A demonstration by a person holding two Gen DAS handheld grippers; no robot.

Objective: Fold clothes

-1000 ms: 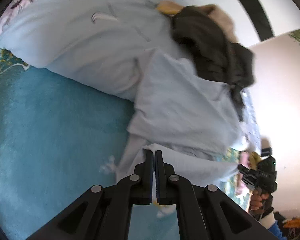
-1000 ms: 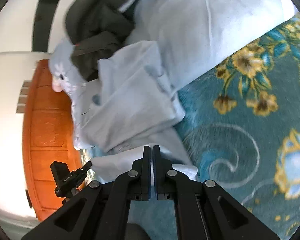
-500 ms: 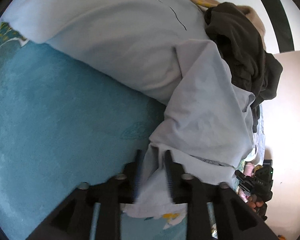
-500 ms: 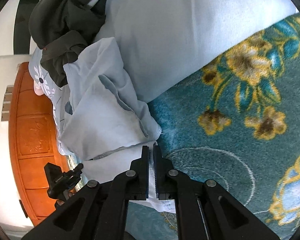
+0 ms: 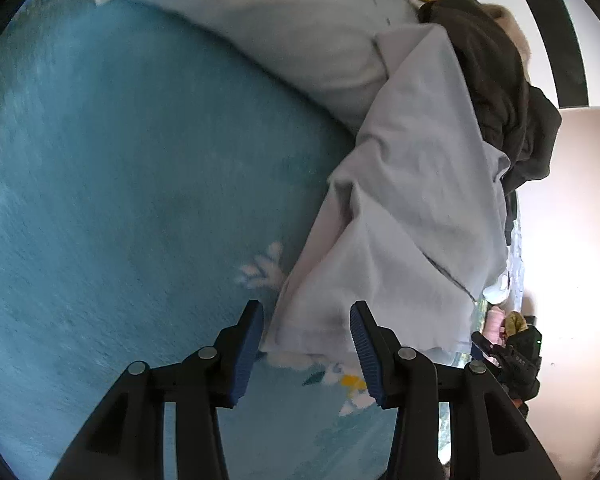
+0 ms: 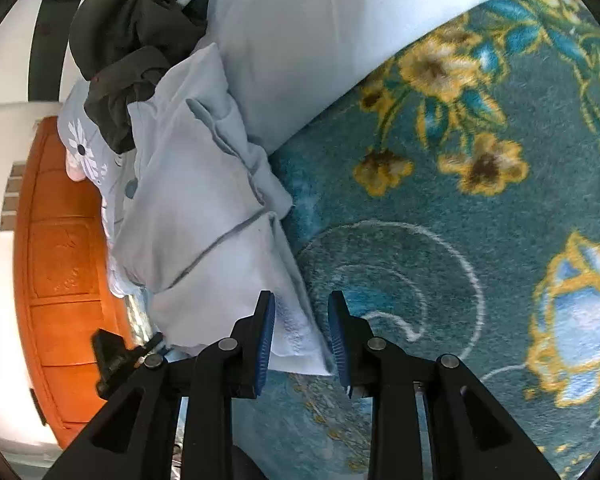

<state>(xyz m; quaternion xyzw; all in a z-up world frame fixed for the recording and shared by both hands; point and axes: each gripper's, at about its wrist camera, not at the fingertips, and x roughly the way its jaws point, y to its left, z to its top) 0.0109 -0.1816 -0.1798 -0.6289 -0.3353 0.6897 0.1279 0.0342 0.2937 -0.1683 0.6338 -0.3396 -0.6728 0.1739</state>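
Pale grey-blue folded cotton garment (image 5: 412, 216) lies on the teal plush blanket with yellow flower print (image 6: 440, 208), running from 1 o'clock down to 6 o'clock in the left wrist view and from 10 o'clock down to 6 o'clock in the right wrist view (image 6: 188, 208). A dark seam line crosses it in the right wrist view. Its near hem lies flat on the blanket.

Left gripper (image 5: 306, 346): jaws opening, blue ribbed pads apart, hem corner sits between them, pads not pressing the cloth. Right gripper (image 6: 301, 336): jaws opening too, narrower gap, the white stitched hem corner between the pads; the left pad looks right at the cloth edge, contact unclear, the right pad clear of it.

Behind the garment, at 12 o'clock, a large light blue pillow or duvet (image 5: 300, 28). At 1 o'clock in the left view a crumpled dark charcoal garment (image 5: 500, 92) rests on top of the pale one's far end; same pile at 11 o'clock in the right view (image 6: 128, 40). Orange carved wooden headboard (image 6: 60, 264) at 9 o'clock in the right view. Each view catches the other black gripper at its edge.
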